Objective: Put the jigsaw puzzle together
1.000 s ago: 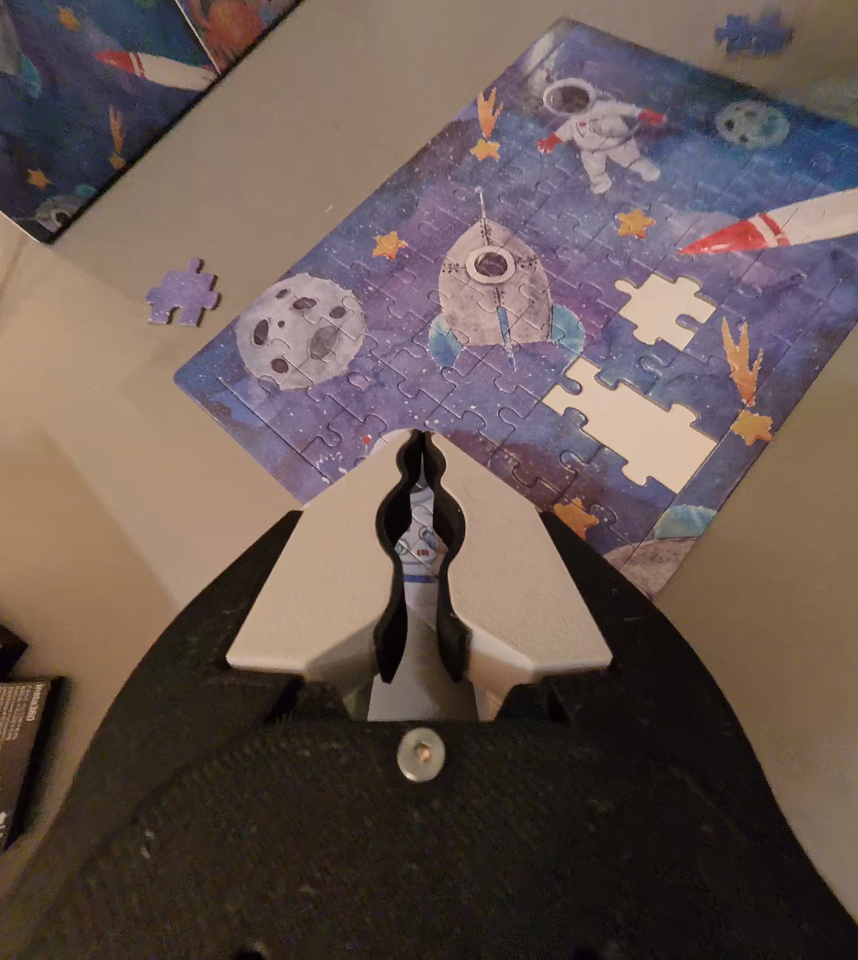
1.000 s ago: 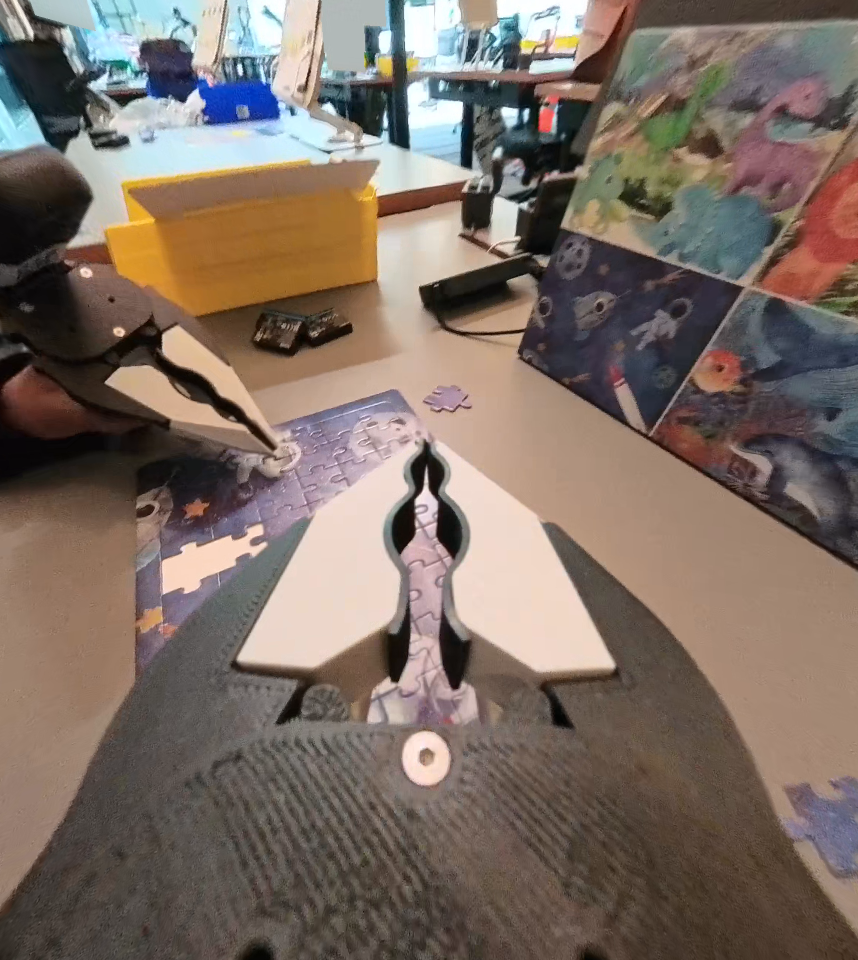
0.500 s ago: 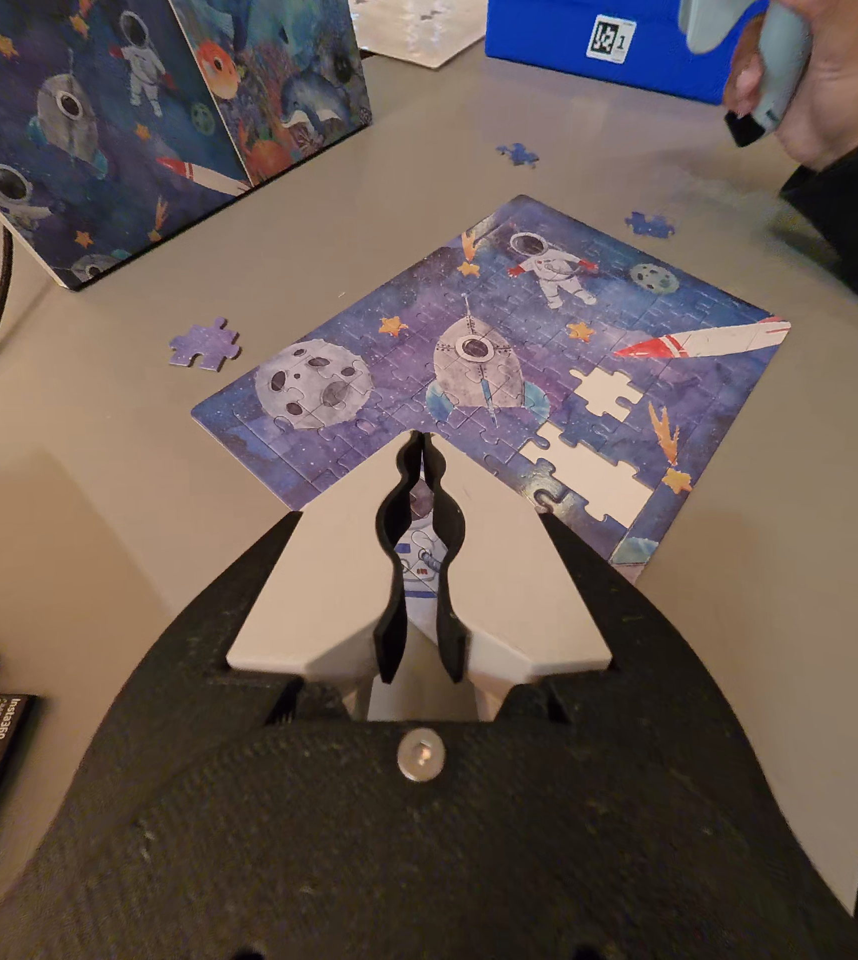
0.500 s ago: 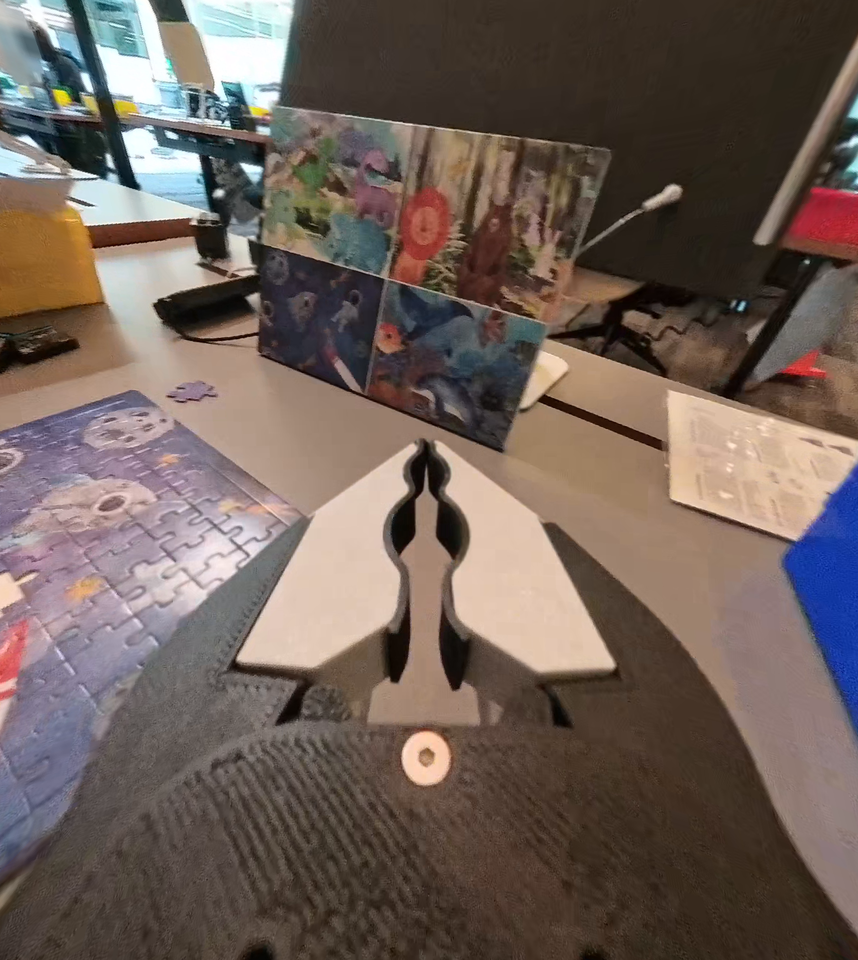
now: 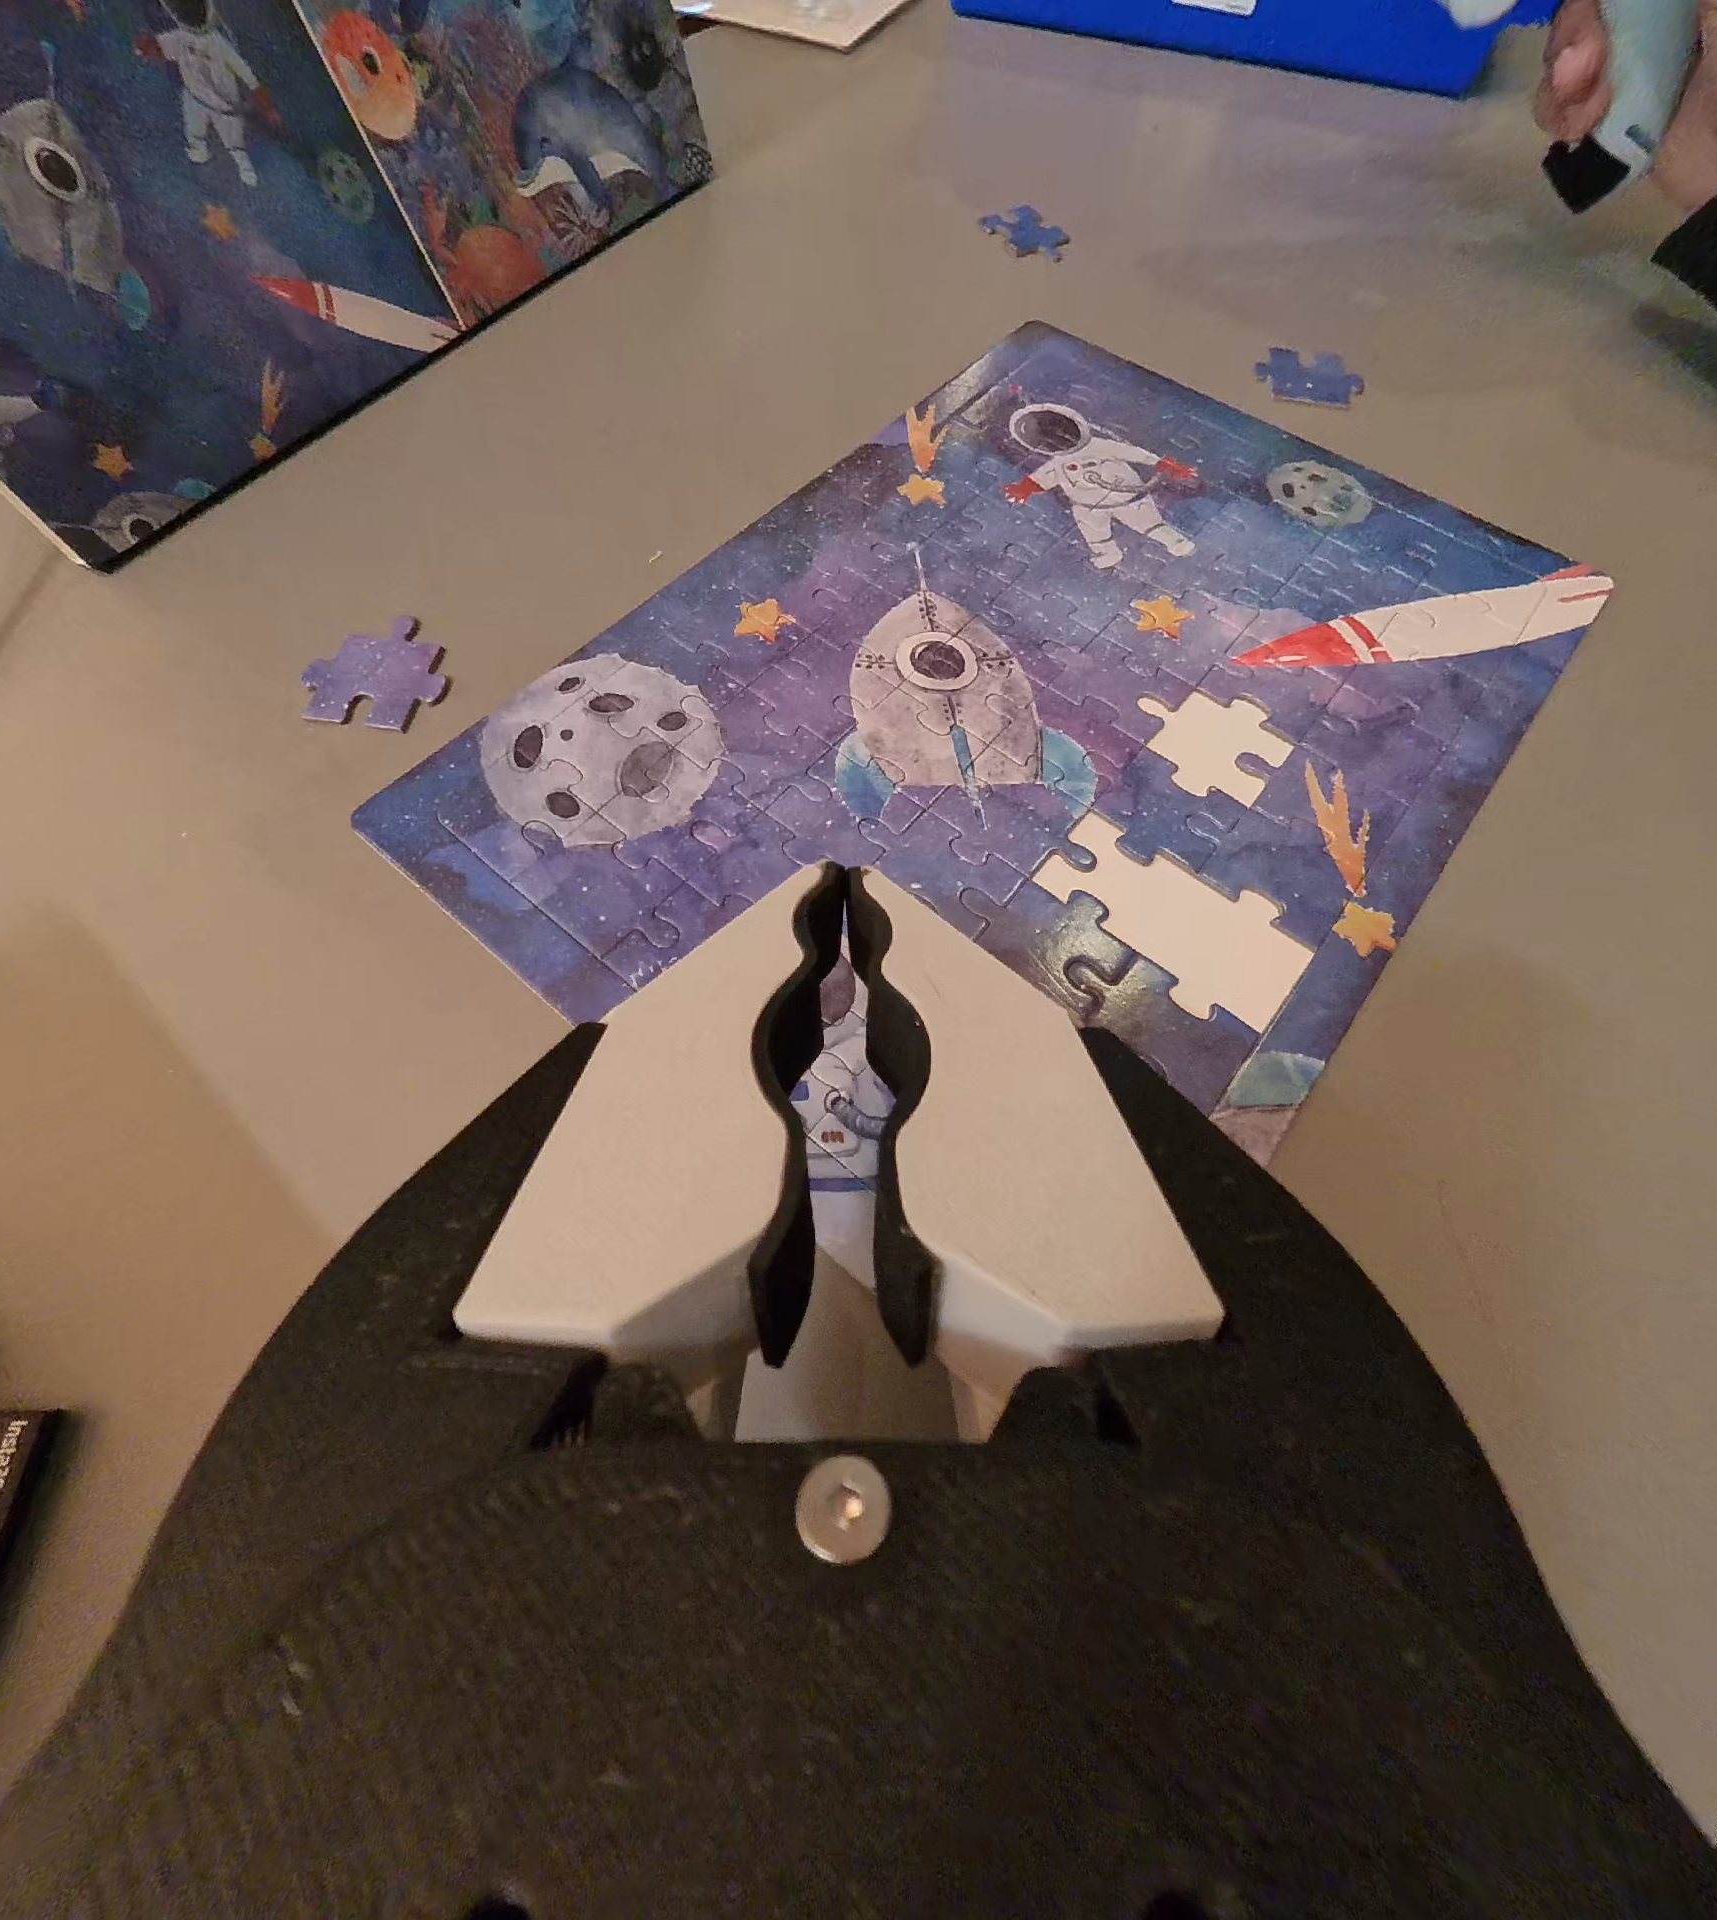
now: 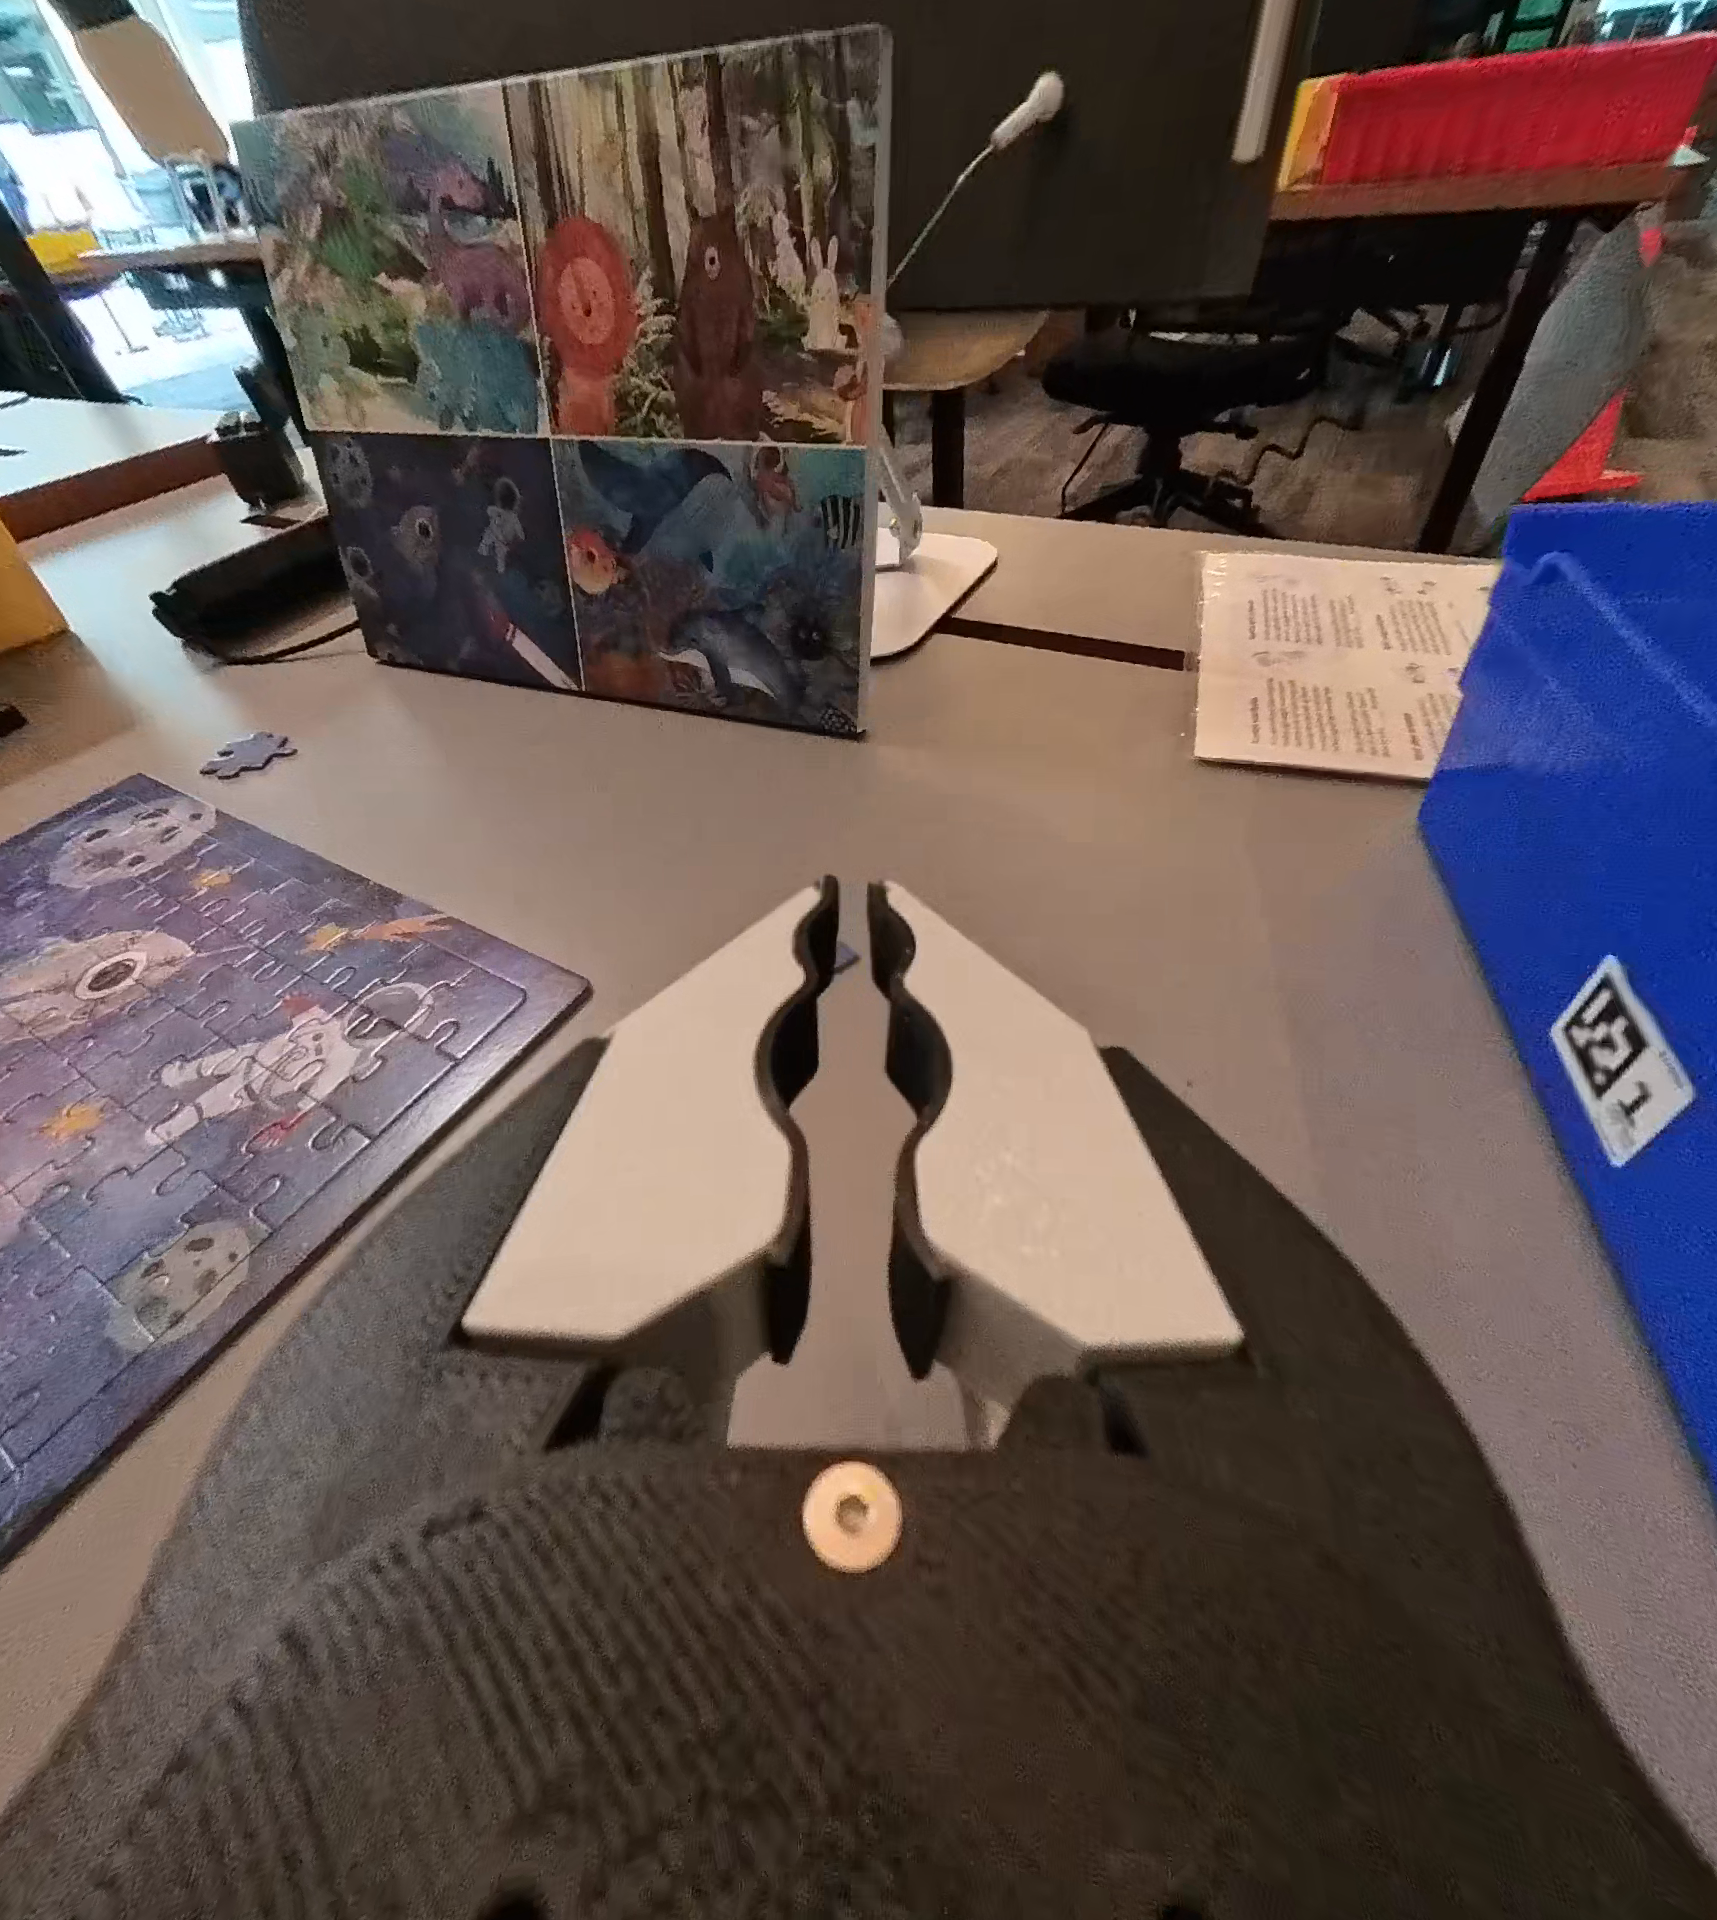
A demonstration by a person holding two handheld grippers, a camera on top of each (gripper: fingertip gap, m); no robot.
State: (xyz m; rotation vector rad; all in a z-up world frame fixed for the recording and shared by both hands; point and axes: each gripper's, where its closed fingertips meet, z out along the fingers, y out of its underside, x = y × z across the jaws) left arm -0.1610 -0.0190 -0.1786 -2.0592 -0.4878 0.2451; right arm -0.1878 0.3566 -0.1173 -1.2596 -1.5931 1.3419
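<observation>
The left gripper, fingertips pressed together and empty, hovers over the near edge of the jigsaw puzzle, which lies flat mid-bench with white gaps. The right gripper, narrowly parted, points past it over grey bench toward the upright picture board; office desks lie beyond.

Your closed left gripper covers the space-themed jigsaw puzzle's near corner at 6 o'clock. The blue plastic bin runs off at 3 o'clock (its inside hidden); a blue scrap between your right fingertips is unidentifiable.
</observation>
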